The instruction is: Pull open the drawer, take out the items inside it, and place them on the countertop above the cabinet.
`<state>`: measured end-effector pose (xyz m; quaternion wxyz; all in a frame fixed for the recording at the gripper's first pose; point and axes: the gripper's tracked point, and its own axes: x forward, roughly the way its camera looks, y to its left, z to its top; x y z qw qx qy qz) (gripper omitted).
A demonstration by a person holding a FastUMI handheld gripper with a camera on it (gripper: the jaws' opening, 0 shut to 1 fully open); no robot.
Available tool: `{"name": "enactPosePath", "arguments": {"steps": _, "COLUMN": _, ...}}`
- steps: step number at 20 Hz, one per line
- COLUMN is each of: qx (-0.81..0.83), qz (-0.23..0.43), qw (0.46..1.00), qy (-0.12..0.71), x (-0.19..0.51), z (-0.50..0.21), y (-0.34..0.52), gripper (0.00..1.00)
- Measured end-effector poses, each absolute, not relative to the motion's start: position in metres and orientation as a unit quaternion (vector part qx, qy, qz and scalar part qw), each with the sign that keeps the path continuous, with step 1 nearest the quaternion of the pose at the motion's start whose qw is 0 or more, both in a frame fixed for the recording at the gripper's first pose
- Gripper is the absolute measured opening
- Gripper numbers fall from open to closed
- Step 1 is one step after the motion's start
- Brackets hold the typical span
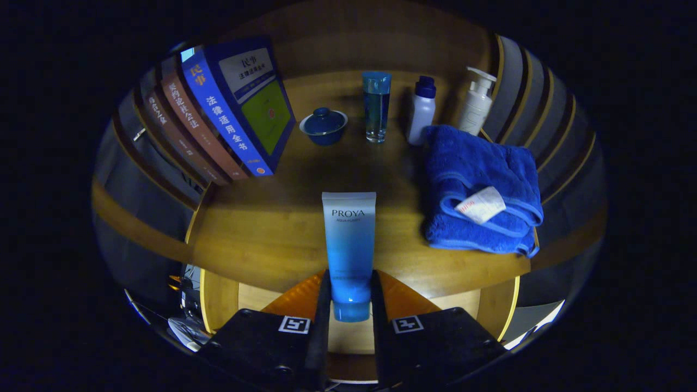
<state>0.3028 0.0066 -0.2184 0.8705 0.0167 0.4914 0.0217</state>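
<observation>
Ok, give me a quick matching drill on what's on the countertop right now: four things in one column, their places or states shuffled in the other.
Things:
1. blue tube
2. blue towel
3. lidded bowl
4. pump bottle

Places or states:
A. at the back, just behind the towel
B. folded, white tag on top
C. between the books and the tall glass
D. clamped between both fingers of the gripper, cap toward the camera

Pairs: 1-D, 2-B, 3-C, 4-A
</observation>
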Motion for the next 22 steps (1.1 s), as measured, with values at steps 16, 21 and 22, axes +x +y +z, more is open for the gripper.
{"name": "enactPosePath", "arguments": {"steps": 16, "qx": 0.046, "qz": 0.018, "qw": 0.860, "qy": 0.508, "x": 0.330, "z": -0.242, "y": 0.012, "gripper": 0.70}}
{"name": "enactPosePath", "arguments": {"steps": 21, "qx": 0.031, "qz": 0.013, "qw": 0.905, "qy": 0.424, "x": 0.310, "z": -0.211, "y": 0.007, "gripper": 1.00}}
{"name": "enactPosePath", "arguments": {"steps": 22, "qx": 0.023, "qz": 0.008, "qw": 0.918, "qy": 0.396, "x": 0.304, "z": -0.202, "y": 0.006, "gripper": 1.00}}
